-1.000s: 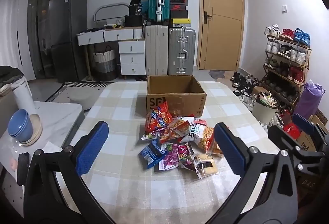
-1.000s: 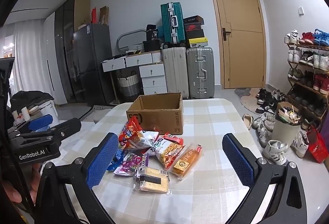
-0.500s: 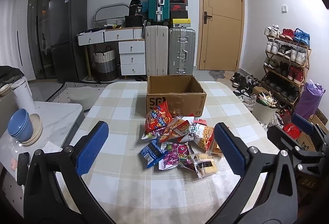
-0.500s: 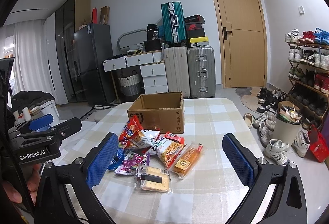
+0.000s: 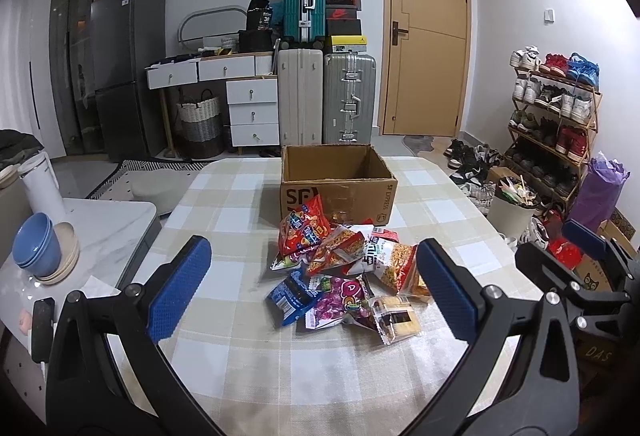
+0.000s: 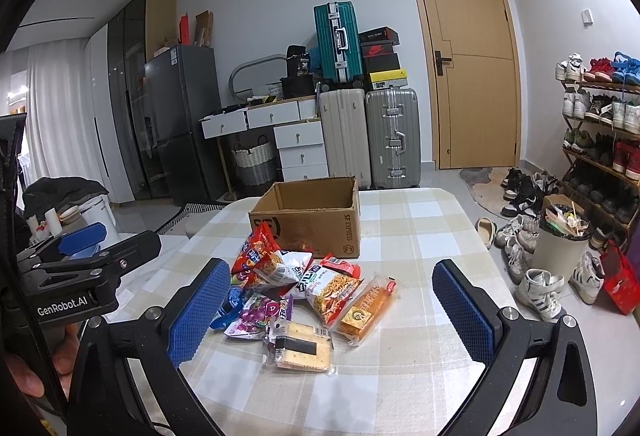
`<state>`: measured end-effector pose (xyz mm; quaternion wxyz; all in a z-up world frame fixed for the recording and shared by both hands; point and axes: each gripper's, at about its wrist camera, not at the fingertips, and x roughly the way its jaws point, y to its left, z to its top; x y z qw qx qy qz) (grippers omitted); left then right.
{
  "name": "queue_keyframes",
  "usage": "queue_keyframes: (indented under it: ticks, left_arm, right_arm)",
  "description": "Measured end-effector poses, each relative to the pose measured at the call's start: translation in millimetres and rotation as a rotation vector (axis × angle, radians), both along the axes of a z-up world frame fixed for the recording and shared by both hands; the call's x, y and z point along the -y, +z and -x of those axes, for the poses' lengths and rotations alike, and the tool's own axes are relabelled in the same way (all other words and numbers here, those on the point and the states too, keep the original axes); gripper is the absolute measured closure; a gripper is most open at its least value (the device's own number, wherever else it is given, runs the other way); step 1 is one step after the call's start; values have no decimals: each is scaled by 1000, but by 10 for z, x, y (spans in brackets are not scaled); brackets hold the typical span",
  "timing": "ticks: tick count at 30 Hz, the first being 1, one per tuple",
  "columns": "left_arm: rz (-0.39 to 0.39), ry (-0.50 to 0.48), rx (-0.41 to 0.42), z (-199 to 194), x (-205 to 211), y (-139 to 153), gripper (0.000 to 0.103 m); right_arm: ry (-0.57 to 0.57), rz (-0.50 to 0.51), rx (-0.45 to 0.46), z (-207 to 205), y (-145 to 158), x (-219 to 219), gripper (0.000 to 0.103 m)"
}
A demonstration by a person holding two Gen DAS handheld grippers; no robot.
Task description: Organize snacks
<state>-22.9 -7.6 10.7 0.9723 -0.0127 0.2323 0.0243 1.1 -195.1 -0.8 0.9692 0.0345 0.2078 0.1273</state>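
Nearest to me, both grippers hover above the near edge of the desk (image 6: 400, 388), neither touching anything. Left gripper (image 5: 312, 288): jaws spread wide, nothing held. Right gripper (image 6: 332, 310): jaws spread wide, nothing held.

Next out, mid-desk: the snack pile. Cracker pack (image 6: 302, 348) lies closest; orange bar pack (image 6: 366, 310) just beside it; purple candy bag (image 5: 340, 302), blue packet (image 5: 290, 296) and noodle bag (image 6: 330, 288) overlap; red chip bag (image 5: 304, 228) leans against the box.

Behind the pile: open cardboard box (image 5: 340, 192), apparently with nothing in it, touching the chip bag.

Risks, as I judge them: overlapped packets mean a pinch may catch two at once or drag a neighbour off the heap; slick film may slip from the pads; a hard squeeze may crush the crackers; lifting the chip bag may nudge the box.

Change from the earlier frames: almost none. Both views are framed nearly as before, and the pile and box are unmoved.
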Motion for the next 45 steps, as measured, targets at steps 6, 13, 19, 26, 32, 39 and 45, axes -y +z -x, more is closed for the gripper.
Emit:
queue_keyframes:
  ticks: [6, 13, 19, 26, 32, 39, 45]
  left_arm:
    - [-14, 17, 3, 4, 6, -1, 1]
    - [-26, 30, -9, -14, -28, -16, 1]
    - [-16, 34, -24, -82, -97, -50, 1]
    - [-13, 23, -45, -168, -108, -112, 1]
    - [1, 24, -72, -268, -139, -203, 1]
    - [56, -7, -154, -522, -248, -482, 1]
    - [151, -52, -266, -823, -432, -901, 1]
  right_arm:
    - [1, 0, 1, 7, -5, 4, 0]
    - [1, 3, 1, 2, -10, -1, 0]
    - [-5, 4, -5, -30, -30, -1, 0]
    - [-5, 1, -14, -64, -56, 5, 0]
    - [18, 3, -7, -80, -112, -25, 0]
    - [36, -11, -49, -248, -316, -65, 0]
    - [50, -15, -113, -472, -585, -89, 0]
